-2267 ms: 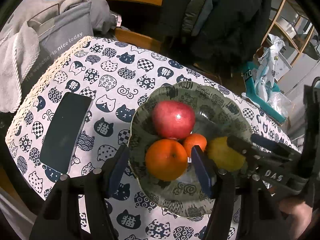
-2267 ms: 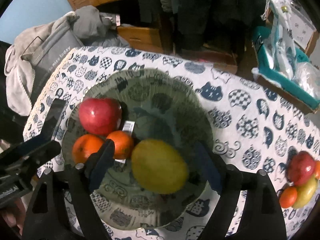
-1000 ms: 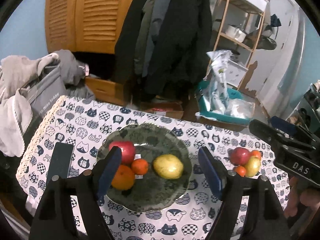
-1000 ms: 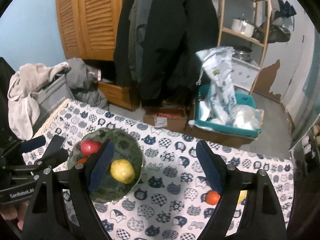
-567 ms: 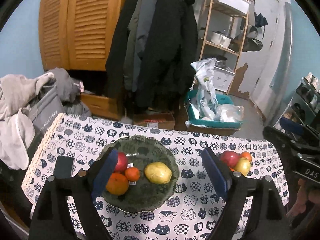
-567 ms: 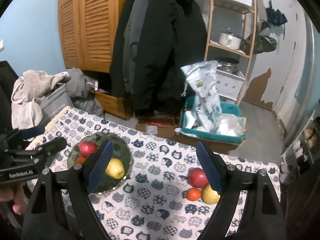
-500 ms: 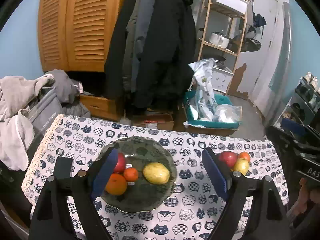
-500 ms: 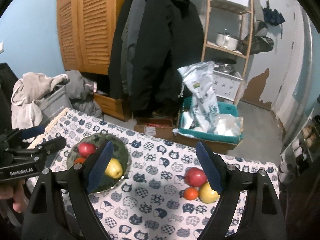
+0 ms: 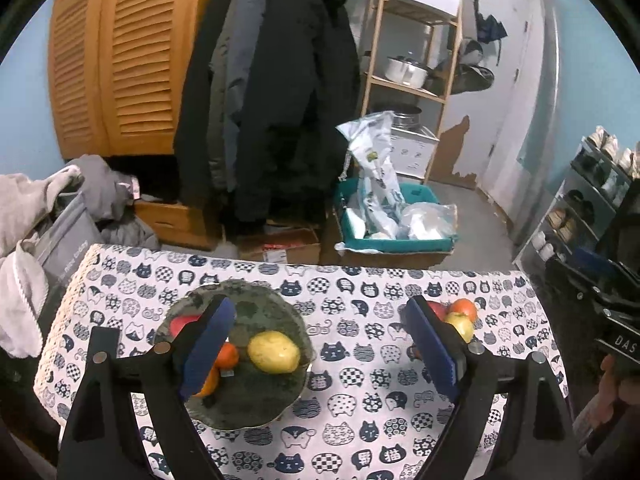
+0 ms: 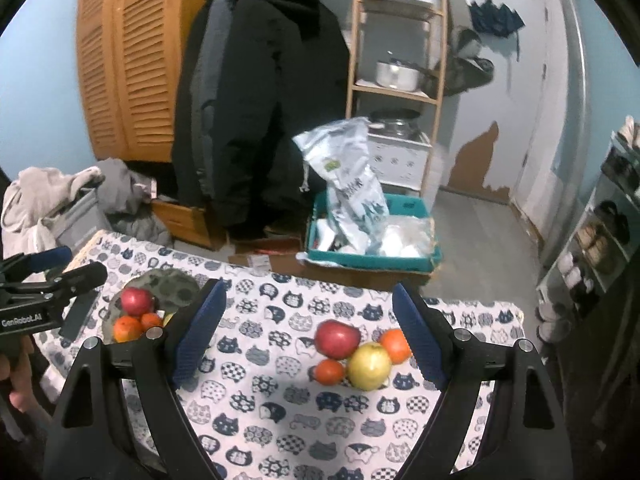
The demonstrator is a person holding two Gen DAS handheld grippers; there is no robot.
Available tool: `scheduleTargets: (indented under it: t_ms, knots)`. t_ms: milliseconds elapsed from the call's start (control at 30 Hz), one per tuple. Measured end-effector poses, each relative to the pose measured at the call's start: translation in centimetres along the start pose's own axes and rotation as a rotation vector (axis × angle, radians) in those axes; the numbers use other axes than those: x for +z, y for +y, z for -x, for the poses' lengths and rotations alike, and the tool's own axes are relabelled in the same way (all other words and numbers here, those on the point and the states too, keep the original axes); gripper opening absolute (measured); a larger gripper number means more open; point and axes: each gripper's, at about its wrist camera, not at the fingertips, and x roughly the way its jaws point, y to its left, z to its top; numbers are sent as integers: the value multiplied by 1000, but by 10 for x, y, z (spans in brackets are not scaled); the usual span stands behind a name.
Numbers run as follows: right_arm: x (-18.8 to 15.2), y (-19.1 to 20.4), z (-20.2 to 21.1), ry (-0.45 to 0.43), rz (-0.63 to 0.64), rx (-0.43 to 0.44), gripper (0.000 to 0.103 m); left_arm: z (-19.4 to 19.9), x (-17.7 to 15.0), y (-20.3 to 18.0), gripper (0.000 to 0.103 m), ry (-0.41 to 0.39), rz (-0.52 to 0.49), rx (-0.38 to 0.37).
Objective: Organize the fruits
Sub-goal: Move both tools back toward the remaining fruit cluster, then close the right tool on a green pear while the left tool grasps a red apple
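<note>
Right-wrist view: four loose fruits, a red apple (image 10: 337, 339), a yellow-green apple (image 10: 368, 366) and two small oranges (image 10: 396, 345), huddle touching one another on the cat-print tablecloth (image 10: 280, 408), directly ahead of the right gripper (image 10: 308, 336) and toward its right-hand blue pad. Its jaws stand wide apart with nothing between them. Well off to the left, the dark patterned glass bowl (image 10: 176, 286) already holds a red apple, two oranges and a yellow fruit that the gripper's finger partly hides.

From the left wrist, the left gripper (image 9: 320, 344) also hangs empty above the table; its jaws have just been opening further and grip nothing. The bowl (image 9: 256, 412) lies below its left pad, the yellow lemon-like fruit (image 9: 274, 352) inside, while the loose cluster (image 9: 460, 320) peeks from behind its right pad.

By this showing the right hand is the nearer to the remaining pile, and any next pick would run forward and down, then left across the cloth to the bowl. The round fruits offer no long axis to align with.
</note>
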Motion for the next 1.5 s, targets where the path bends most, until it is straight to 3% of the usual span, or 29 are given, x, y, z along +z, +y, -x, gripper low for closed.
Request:
scheduleTargets:
  t_ms: [467, 733, 1000, 1267, 1500]
  knots:
    - [-18, -53, -2, 29, -85, -66, 84, -26, 5, -53, 96, 43, -64, -38]
    - [-38, -80, -32, 126, -123, -116, 84, -64, -6, -77, 100, 119, -94, -58]
    - [-63, -94, -86, 268, -146, -145, 84, -113, -24, -91, 100, 219, -125, -35]
    - [-91, -95, -148, 396, -188, -90, 84, -162, -44, -87, 100, 335, -95, -38]
    - [-107, -99, -189, 482, -216, -84, 84, -187, -53, -84, 100, 376, -89, -27]
